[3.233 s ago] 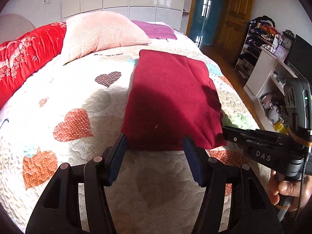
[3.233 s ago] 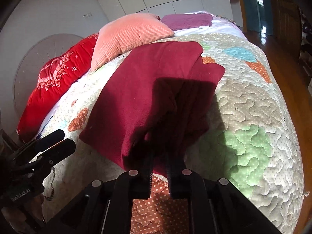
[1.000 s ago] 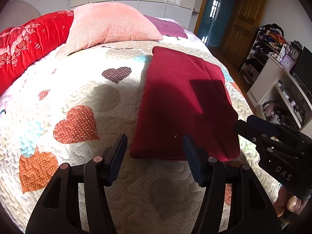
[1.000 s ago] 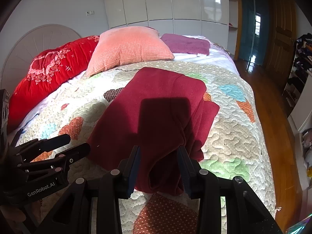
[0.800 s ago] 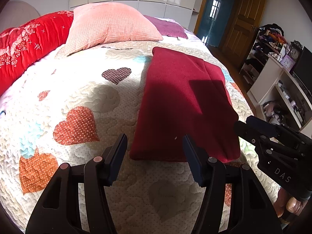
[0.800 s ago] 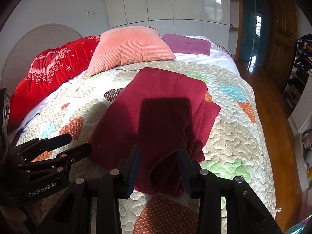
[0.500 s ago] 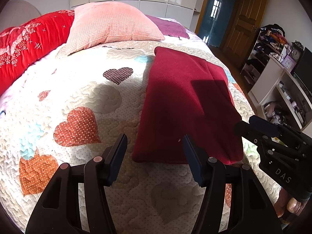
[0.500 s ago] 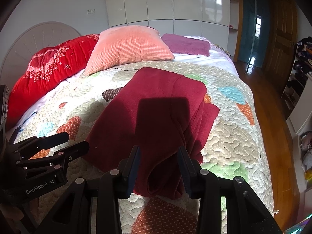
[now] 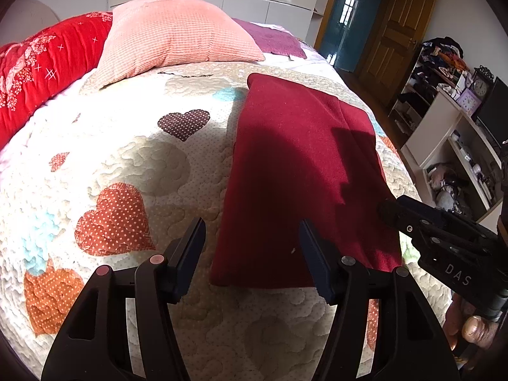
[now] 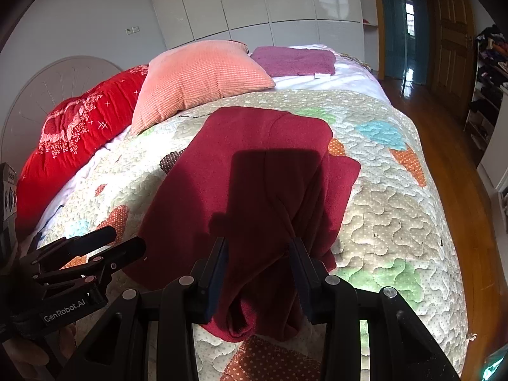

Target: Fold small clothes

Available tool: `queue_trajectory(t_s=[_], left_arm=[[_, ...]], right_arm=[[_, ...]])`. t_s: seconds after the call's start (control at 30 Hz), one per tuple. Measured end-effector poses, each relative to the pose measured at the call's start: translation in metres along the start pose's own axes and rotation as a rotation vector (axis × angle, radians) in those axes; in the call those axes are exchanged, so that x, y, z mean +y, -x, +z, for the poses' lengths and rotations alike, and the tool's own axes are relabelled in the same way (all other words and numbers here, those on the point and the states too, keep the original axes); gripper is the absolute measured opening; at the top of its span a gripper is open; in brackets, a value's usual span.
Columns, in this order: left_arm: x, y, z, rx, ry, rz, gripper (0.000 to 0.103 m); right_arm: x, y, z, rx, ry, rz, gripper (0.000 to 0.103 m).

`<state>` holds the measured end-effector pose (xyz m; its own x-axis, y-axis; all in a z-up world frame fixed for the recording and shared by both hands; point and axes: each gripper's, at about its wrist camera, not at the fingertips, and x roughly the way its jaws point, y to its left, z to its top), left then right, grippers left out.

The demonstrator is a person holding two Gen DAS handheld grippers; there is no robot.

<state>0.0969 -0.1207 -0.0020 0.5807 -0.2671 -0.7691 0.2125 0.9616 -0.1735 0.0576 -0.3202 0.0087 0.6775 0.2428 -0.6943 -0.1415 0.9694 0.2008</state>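
A dark red garment [image 9: 295, 171] lies folded into a long strip on the quilted bed [image 9: 127, 146]; in the right wrist view [image 10: 247, 190] its right side is bunched and wrinkled. My left gripper [image 9: 252, 247] is open and empty, hovering just above the garment's near left corner. My right gripper [image 10: 258, 260] is open and empty above the garment's near right corner; it also shows at the right of the left wrist view [image 9: 444, 238]. The left gripper shows at the lower left of the right wrist view [image 10: 95, 254].
A pink pillow [image 9: 177, 38], a red bolster [image 9: 41, 66] and a purple towel [image 10: 295, 60] lie at the head of the bed. Shelves with clutter [image 9: 451, 101] stand right of the bed, beyond a wooden floor [image 10: 460, 146].
The right gripper, shut on the garment's near edge 3.2 s ago, has opened and let go. Both grippers have drawn back slightly; in the last second little has moved.
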Motion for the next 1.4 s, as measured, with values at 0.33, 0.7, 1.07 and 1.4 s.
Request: queue_trajectory(t_s=[0.33,0.7,1.07,1.4], left_arm=[[0.015,-0.048,0.029,0.075,0.030,-0.150,0.073],[0.021,-0.089,0.039,0.154,0.086,-0.304,0.087],[0.023,0.015,-0.001,0.070,0.029,-0.269,0.050],[0.026,0.060,-0.065,0.049,-0.025,-0.105,0.050]], right_arm=[[-0.047,-0.012,-0.001,-0.035,-0.158,0.140,0.057],[-0.067,-0.067,0.016,-0.028,-0.335,0.266,0.070],[-0.027,0.002,0.001,-0.039,-0.274,0.406,0.042],[-0.009,0.036,-0.035,-0.035,-0.150,0.204,0.058]])
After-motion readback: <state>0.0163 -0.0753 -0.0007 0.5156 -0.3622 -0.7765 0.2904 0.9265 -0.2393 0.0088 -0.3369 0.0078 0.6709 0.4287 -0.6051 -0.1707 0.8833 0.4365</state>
